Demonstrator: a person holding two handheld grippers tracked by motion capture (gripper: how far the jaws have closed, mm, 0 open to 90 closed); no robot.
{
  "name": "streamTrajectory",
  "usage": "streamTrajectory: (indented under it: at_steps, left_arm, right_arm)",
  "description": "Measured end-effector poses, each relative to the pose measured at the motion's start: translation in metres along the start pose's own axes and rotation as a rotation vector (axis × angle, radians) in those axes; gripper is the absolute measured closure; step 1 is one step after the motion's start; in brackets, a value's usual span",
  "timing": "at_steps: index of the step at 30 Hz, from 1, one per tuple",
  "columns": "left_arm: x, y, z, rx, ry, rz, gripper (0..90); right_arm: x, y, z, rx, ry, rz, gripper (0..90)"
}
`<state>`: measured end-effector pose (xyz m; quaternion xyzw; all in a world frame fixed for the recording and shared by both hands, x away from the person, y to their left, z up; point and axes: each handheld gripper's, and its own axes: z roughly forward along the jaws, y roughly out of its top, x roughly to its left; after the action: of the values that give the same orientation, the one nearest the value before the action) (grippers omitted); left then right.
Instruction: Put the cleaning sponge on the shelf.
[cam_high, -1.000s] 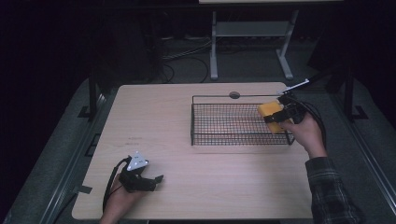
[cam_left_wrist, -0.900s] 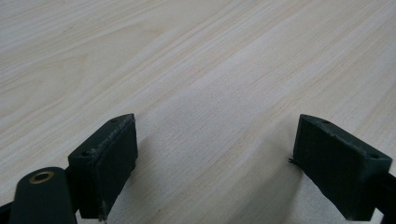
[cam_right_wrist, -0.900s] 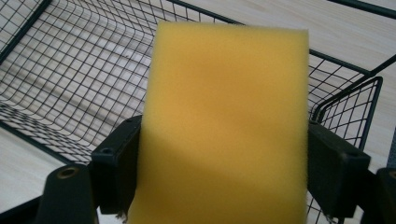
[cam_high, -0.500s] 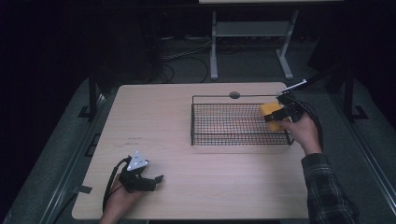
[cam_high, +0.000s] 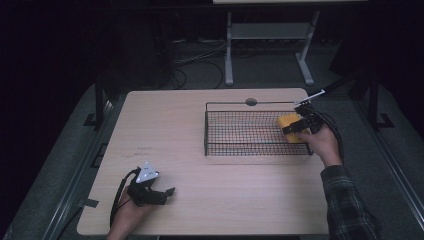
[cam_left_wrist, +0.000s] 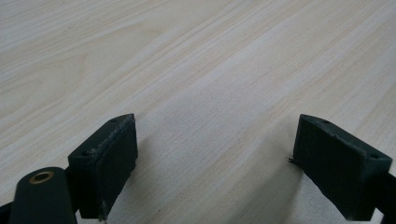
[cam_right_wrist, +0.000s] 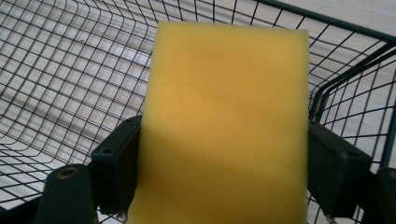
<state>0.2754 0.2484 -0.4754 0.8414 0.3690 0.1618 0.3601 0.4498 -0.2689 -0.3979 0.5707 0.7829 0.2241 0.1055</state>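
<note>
While we hold the right gripper (cam_high: 296, 126) over the right end of the wire basket (cam_high: 235, 147), its two black jaws squeeze a yellow sponge (cam_right_wrist: 224, 126) between them. In the right gripper view we see a jaw pressed on each side of the sponge, and the sponge sticks out past them over the basket's wire floor. From the high view the sponge (cam_high: 288, 123) sits inside the basket's walls, near the right side, but we cannot tell if it touches the bottom or hangs just above it. Our left gripper (cam_high: 150, 192) is far away, low at the near left part of the wooden table (cam_high: 165, 125). Its jaws are spread wide apart with nothing between them, and in the left gripper view we see just bare wood under them. No one told us the job, so we guess: it looks like the sponge goes into the basket or comes out of it. If it goes in, most of the work is done, and what is left is to let go and pull the hand back. If it comes out, the lift is just starting. Past the table we see a dark floor with cables (cam_high: 200, 62) and a grey stand (cam_high: 265, 35).
</note>
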Motion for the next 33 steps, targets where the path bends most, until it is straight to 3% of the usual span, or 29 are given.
streamTrajectory:
  at_steps: [33]
  left_arm:
    - [-0.0002, 0.0001, 0.0001, 0.000, 0.002, -0.002, 13.0]
  right_arm:
    - [0.0034, 0.0005, 0.0074, 0.041, 0.015, -0.017, 18.7]
